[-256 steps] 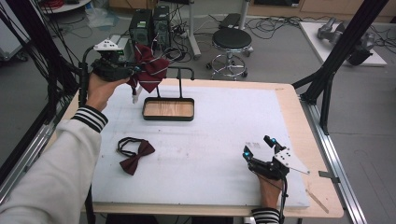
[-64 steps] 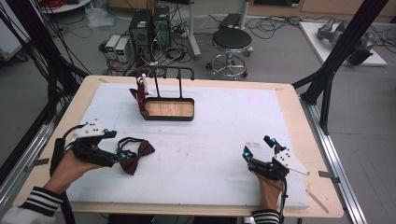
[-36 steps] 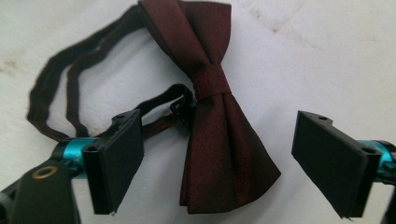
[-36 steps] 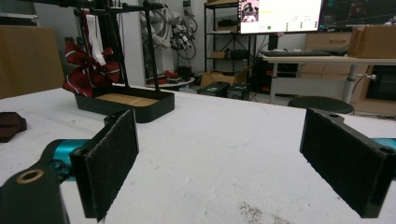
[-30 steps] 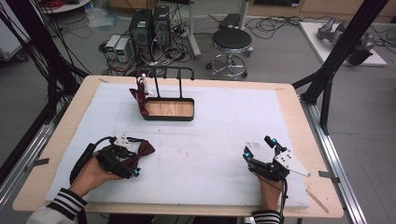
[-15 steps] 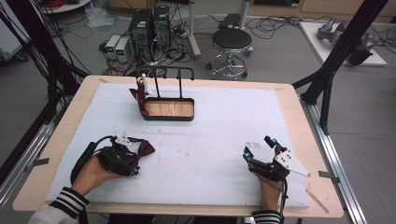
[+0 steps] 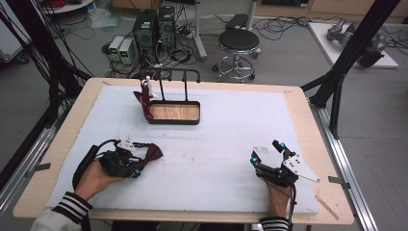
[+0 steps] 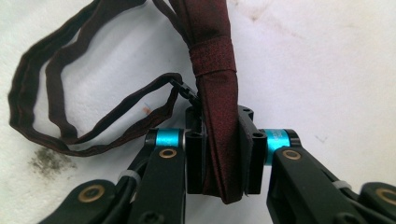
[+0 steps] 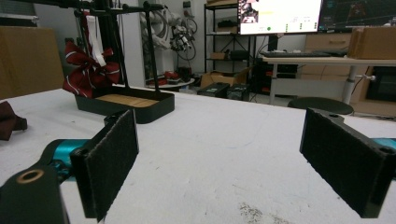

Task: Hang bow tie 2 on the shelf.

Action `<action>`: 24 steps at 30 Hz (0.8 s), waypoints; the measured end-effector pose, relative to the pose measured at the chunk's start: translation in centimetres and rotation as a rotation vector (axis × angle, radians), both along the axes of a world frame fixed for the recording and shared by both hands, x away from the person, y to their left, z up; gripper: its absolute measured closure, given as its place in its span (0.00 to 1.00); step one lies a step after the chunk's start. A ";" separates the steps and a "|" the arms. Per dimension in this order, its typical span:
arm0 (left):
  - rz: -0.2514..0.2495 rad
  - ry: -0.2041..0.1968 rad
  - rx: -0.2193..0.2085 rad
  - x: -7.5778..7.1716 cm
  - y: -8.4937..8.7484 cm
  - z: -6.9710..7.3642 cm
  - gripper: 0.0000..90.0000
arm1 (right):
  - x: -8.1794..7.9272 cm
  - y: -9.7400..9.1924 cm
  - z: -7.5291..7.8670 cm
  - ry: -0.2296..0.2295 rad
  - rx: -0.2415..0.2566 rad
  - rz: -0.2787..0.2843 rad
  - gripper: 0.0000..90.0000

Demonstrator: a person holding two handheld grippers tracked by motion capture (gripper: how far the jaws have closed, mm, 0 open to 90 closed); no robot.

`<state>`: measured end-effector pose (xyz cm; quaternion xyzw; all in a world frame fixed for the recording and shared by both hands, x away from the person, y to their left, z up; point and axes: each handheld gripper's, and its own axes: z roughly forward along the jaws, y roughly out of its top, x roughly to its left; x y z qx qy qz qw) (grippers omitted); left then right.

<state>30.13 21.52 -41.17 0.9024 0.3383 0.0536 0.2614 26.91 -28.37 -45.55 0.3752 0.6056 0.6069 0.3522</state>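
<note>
Matt woven cloth bow tie (image 8: 215, 60); rough white mat (image 7: 216, 159); wood-floored black tray (image 7: 174, 113)

A black rack with a wooden tray (image 7: 173, 113) stands at upper centre of the white mat (image 7: 231, 144), a striped red bow tie (image 7: 144, 96) hanging at its left; beyond, a round stool (image 7: 239, 41) and computer towers (image 7: 154, 26)

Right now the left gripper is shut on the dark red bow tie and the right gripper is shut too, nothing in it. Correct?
Not quite. The left gripper is shut on the dark red bow tie, but the right gripper stands open, nothing between its pads, as the right gripper view shows.
</note>
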 end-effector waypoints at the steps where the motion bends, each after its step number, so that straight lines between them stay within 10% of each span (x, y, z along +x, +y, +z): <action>1: 0.000 0.000 0.000 0.0 0.0 0.0 0.85 | 0.0 0.0 0.0 -0.001 0.001 0.000 0.12; 24: 0.012 -0.199 -0.193 0.1 0.9 2.4 0.85 | 0.0 0.1 0.0 0.009 0.002 -0.006 0.12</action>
